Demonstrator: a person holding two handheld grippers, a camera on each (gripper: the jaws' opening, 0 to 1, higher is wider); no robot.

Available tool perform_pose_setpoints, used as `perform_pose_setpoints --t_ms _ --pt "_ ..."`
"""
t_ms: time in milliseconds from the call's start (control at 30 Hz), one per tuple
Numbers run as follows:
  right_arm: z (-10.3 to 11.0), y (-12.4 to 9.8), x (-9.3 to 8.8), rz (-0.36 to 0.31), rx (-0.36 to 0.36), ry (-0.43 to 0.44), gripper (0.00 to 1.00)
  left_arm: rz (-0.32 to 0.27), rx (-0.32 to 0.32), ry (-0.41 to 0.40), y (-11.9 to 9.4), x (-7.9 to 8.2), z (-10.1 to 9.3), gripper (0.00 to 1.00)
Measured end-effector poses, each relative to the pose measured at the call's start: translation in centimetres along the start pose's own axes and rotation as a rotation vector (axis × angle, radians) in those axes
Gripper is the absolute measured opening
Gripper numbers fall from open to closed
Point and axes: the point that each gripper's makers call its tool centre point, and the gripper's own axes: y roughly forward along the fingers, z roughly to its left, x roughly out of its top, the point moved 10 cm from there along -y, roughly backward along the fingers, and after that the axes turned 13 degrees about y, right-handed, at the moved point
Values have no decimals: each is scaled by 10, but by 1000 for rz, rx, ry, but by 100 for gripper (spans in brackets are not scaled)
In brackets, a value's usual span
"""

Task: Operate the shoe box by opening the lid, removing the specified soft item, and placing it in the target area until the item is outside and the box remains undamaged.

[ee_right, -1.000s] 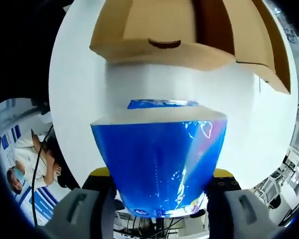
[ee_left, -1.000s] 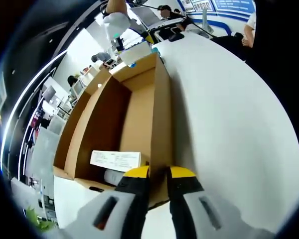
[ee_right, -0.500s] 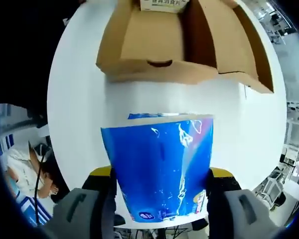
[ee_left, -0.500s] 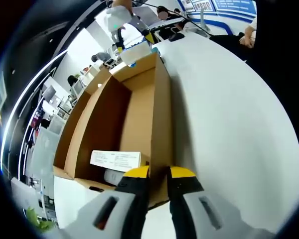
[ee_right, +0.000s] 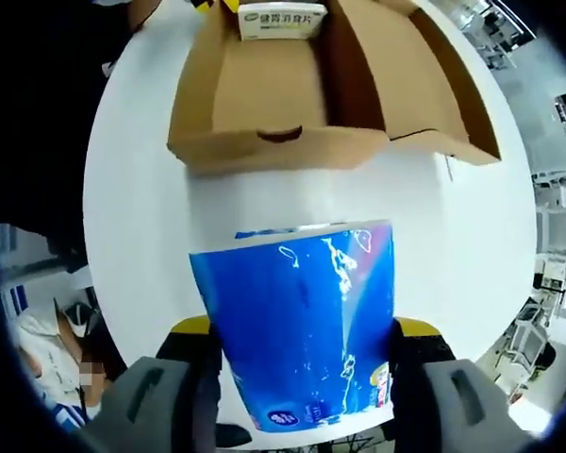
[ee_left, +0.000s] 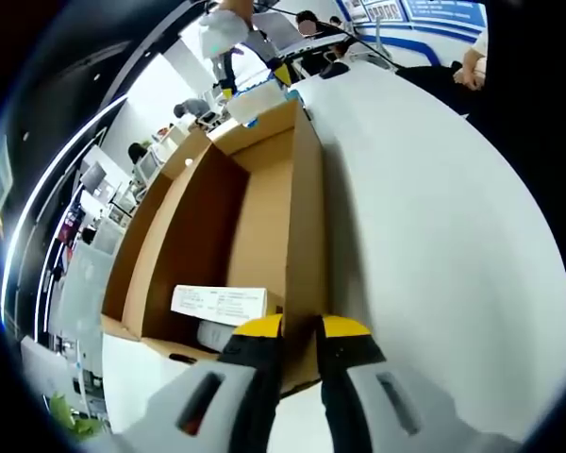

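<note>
Now clamped in the right tongs (ee_right: 302,340): a blue soft pack (ee_right: 297,321), glossy plastic wrap with white glints and a small printed logo near its lower edge, squeezed from both sides between the yellow-tipped jaws. Already outside the shoe box (ee_right: 292,90), held above the white bench (ee_right: 141,236), box lying straight ahead beyond the pack. Long axis of the pack running roughly along the jaws, pointing toward the box's near wall with its curved thumb notch. Open bench all round under the pack, so probably only a lowering and release left for the placing step; exact target area not marked, cannot tell.

Left tongs (ee_left: 300,335) closed on the brown cardboard side wall of the shoe box (ee_left: 302,208), pinning it at its near corner. Lid open, interior bare cardboard, apart from a white labelled packet (ee_left: 219,302) at the near end. No tears or creases visible on the box walls. Right tongs carrying the load, hence the ones nearer to finishing.
</note>
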Motion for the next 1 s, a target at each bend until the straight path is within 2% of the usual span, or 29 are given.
perform_pose_setpoints --t_ms 100,233,367,633,800,1000 --pt "2 -1 -1 -6 2 15 73 2 0 1 0 0 0 13" --pt "6 -1 -3 12 5 127 73 2 0 1 0 0 0 13" --pt "10 -1 -2 6 10 96 73 3 1 2 0 0 0 13" --pt "16 -1 0 2 12 95 74 3 1 2 0 0 0 13" --pt "0 2 -6 -10 16 43 74 3 1 2 0 0 0 13" --pt "-14 -1 -10 -38 16 90 74 6 1 5 0 0 0 13"
